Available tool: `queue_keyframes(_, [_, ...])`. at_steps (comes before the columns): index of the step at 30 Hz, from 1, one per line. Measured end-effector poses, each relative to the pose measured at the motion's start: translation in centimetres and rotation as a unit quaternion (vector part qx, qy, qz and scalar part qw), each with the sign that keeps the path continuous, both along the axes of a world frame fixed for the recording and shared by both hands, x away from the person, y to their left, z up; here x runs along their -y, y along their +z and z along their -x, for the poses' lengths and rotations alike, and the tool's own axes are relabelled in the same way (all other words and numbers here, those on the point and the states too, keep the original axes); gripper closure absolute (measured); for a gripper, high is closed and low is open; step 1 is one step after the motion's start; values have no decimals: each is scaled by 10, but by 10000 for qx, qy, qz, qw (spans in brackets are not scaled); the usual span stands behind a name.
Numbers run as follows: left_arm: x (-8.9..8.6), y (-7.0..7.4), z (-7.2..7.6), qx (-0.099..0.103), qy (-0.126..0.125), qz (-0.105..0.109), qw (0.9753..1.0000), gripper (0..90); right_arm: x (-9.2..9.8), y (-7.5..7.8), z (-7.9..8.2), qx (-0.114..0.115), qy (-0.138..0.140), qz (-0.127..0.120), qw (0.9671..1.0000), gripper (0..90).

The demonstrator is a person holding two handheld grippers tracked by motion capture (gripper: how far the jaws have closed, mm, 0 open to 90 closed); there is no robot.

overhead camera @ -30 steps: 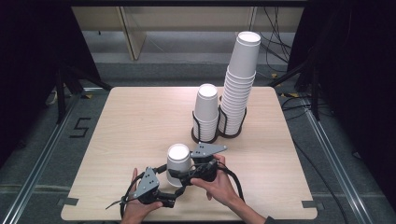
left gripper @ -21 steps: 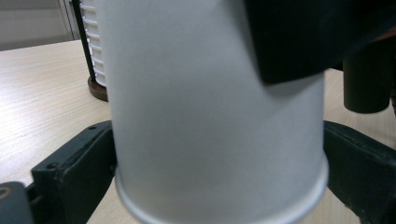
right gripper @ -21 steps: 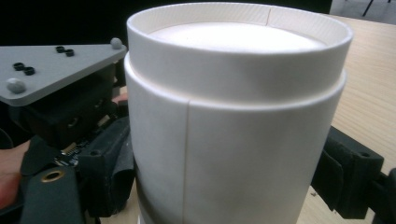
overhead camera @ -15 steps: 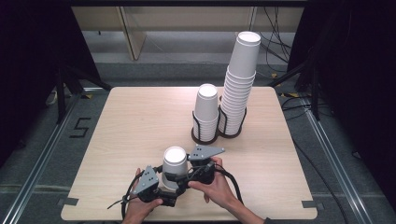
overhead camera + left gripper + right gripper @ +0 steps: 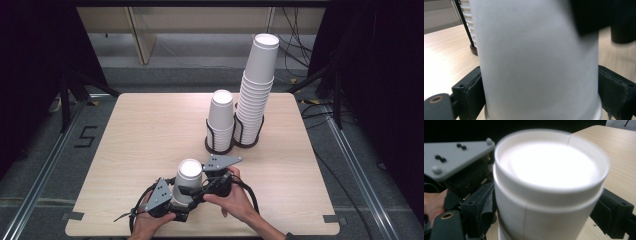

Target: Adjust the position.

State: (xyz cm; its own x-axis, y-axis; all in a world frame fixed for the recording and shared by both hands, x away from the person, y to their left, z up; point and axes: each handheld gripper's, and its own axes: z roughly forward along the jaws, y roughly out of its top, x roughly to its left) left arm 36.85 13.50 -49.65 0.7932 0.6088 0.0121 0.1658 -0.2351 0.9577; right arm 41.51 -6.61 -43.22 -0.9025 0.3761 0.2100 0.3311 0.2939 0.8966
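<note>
Your high view looks forward-down over counter (image 5: 150, 130); both gripper views sit tight against same cup (image 5: 189, 176), opposite sides.

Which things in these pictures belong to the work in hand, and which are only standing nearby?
In the work:
- inverted white cups, nested
- left gripper, jaws around the lower cup
- right gripper, jaws around the upper cup

Standing nearby:
- short cup stack in its black wire holder
- tall cup stack in its holder
- table

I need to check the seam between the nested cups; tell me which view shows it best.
The right gripper view: the upside-down white cups show a stepped edge where one sits over the other. The left gripper view shows a plain white wall; the high view shows the cups small, between both hand-held grippers.
</note>
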Motion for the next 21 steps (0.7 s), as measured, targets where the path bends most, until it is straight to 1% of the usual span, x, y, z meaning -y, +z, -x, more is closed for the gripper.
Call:
queue_keyframes(1, [1,-1,-1,35,-38,-17,10000,85,0,0,0,0,0,0,10000,155])
queue_keyframes(2, [1,0,0,17,-41,-125,9999,86,2,3,0,-5,9,37,10000,155])
queue_keyframes(3, [2,-1,-1,55,-58,-160,9998,87,4,6,-1,-17,33,38,10000,154])
queue_keyframes(6, [4,1,1,51,-145,-444,9989,88,14,14,-2,-61,41,86,9999,155])
queue_keyframes(8, [5,0,1,111,-201,-567,9981,88,15,15,-2,-54,70,82,9999,155])
queue_keyframes(9, [5,0,2,93,-197,-647,9977,88,17,17,-2,-111,77,156,9998,155])
queue_keyframes(10, [5,1,2,75,-203,-719,9972,88,18,17,-2,-119,112,139,9998,155])
queue_keyframes(11, [6,0,2,89,-234,-771,9967,88,20,18,-3,-83,111,208,9997,155])
queue_keyframes(12, [7,0,2,74,-302,-853,9959,88,20,18,-3,-110,144,180,9997,155])
queue_keyframes(13, [7,1,3,105,-304,-956,9949,88,20,18,-4,-136,191,183,9996,156])
queue_keyframes(14, [7,1,3,134,-331,-1018,9942,88,20,18,-3,-143,207,240,9994,156])
queue_keyframes(15, [8,0,3,111,-348,-995,9944,88,18,17,-4,-161,255,206,9993,158])
queue_keyframes(16, [9,0,3,128,-386,-990,9943,88,17,16,-2,-239,236,328,9989,174])
queue_keyframes(17, [10,0,3,113,-414,-992,9941,88,17,16,-2,-239,236,328,9989,174])
queue_keyframes(18, [10,1,4,115,-425,-1030,9937,87,16,15,-1,-308,241,354,9986,196])
queue_keyframes(19, [10,0,4,126,-435,-994,9940,86,15,15,-2,-272,259,338,9987,231])
queue_keyframes(20, [9,1,4,118,-422,-1004,9940,83,15,14,-3,-233,279,329,9988,247])
queue_keyframes(21, [9,0,4,112,-417,-925,9948,79,15,14,-4,-295,273,285,9988,251])
